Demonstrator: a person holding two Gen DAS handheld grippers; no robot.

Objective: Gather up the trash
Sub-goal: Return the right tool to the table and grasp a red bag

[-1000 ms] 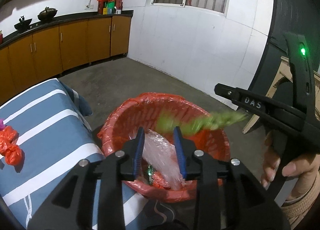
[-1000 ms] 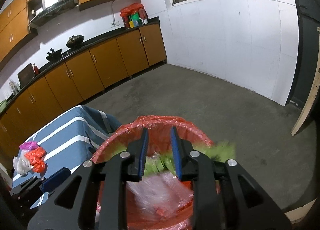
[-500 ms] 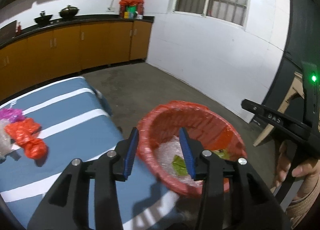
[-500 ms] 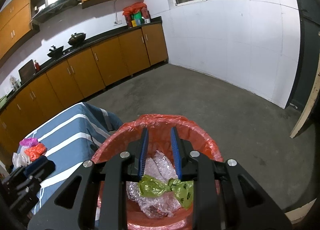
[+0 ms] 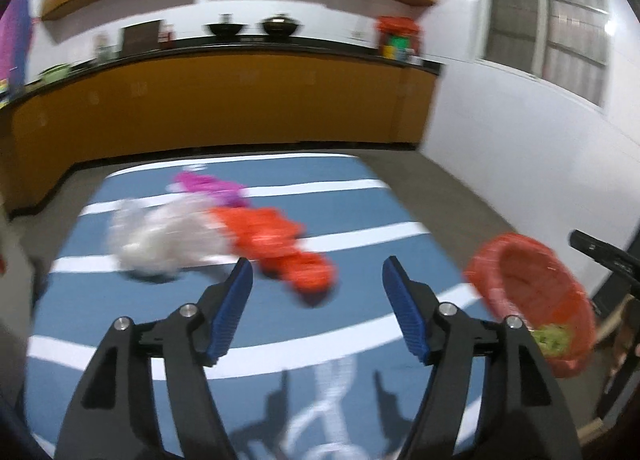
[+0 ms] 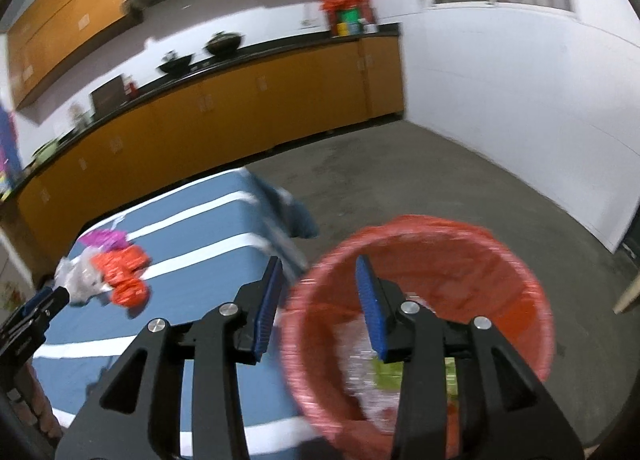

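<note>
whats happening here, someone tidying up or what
A person with a gripper in each hand is clearing trash off a blue striped table into a red-lined bin. Clear wrap and a green wrapper already lie in the bin. The left gripper, empty with jaws just opened wide, faces the orange, white and pink bags on the table. The right gripper, empty and just opening too, is at the bin's rim.

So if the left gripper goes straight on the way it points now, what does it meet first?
Probably the orange plastic bag on the blue striped cloth. The left gripper, whose jaws have just been opening and hold nothing, points at its near end. Blur makes the depth uncertain.
</note>
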